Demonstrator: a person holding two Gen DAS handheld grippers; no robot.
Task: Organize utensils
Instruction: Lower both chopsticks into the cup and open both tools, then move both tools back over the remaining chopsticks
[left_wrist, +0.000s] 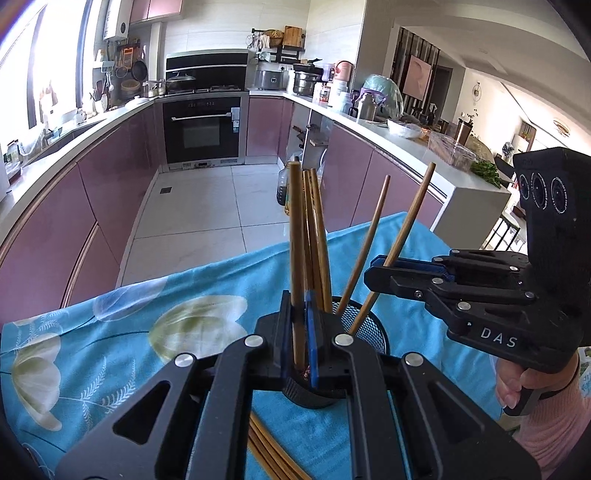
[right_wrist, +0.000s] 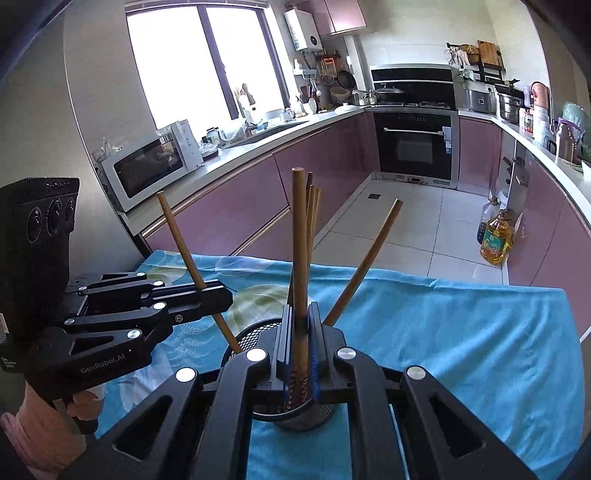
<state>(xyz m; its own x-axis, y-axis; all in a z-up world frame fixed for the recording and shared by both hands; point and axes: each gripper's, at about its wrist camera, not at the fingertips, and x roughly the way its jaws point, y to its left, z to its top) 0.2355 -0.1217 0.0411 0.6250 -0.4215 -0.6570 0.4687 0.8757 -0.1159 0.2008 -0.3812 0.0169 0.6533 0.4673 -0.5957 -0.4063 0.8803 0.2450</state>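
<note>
**Both grippers clamp chopsticks over the mesh cup**

Nearest the left wrist camera, the left gripper (left_wrist: 301, 332) has its two fingers pressed together on a single upright chopstick (left_wrist: 295, 236), whose lower end drops into the black mesh cup (left_wrist: 369, 328) directly ahead. Blue pads line the inner faces of the fingers. A small bundle of chopsticks (left_wrist: 316, 229) already stands in the cup just behind that stick, and another one (left_wrist: 365, 236) leans out to the right against the rim.

Seen from the same view, the right gripper (left_wrist: 380, 267) comes in from the right side, held by a hand in a pink sleeve (left_wrist: 532, 391). Its fingers are closed around a slanted chopstick (left_wrist: 410, 218) whose lower tip reaches into the cup.

From the right wrist view the gripper (right_wrist: 301, 332) likewise squeezes its chopstick (right_wrist: 299, 243), which stands near vertical with a patterned lower end between the pads. The left gripper (right_wrist: 218, 295) shows at the left, clamped on a tilted stick (right_wrist: 177, 232) that points down toward the cup (right_wrist: 255, 336).

The cup rests on a blue flowered cloth (left_wrist: 110, 332) that covers the table. More loose chopsticks (left_wrist: 269, 458) lie flat on the cloth beneath the left gripper. Behind everything runs a kitchen with purple cabinets (left_wrist: 110, 177), a built-in oven (left_wrist: 203, 125) and a white microwave (right_wrist: 147, 166).
</note>
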